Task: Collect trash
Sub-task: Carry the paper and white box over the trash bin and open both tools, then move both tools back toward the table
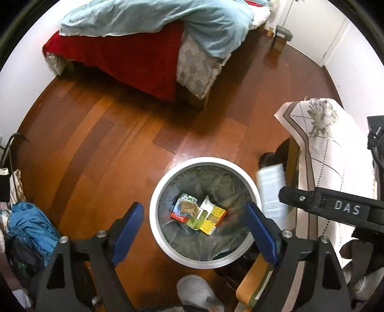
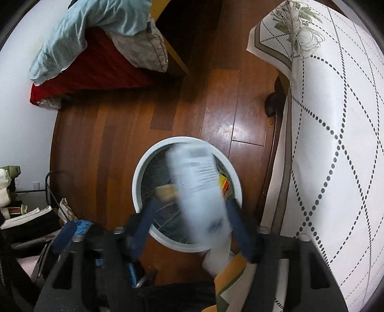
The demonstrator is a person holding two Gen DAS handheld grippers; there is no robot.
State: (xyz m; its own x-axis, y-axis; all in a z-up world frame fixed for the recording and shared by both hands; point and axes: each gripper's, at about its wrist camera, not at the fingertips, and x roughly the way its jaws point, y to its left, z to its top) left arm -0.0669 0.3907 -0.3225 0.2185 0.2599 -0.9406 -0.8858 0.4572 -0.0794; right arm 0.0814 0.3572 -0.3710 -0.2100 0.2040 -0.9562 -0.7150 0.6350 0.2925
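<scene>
- White-rimmed bin [image 1: 157,230] on wood floor; cartons [image 1: 199,212] already at its bottom.
- My left gripper [image 1: 194,224] over the bin, jaws wide, holding nothing.
- My right gripper [image 2: 189,213] parted; blurred white bottle [image 2: 199,184] between the jaws above the bin, contact unclear.

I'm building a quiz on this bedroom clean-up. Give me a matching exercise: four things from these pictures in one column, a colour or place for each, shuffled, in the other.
Things:
1. trash bin
2. white bottle
3. duvet
4. tablecloth

Colour or place:
A. light blue, on the bed
B. white rim, standing on the wood floor
C. white with dotted diamond lines and a flower print
D. blurred, between the right gripper's fingers above the bin

Pairs: 1-B, 2-D, 3-A, 4-C
</scene>
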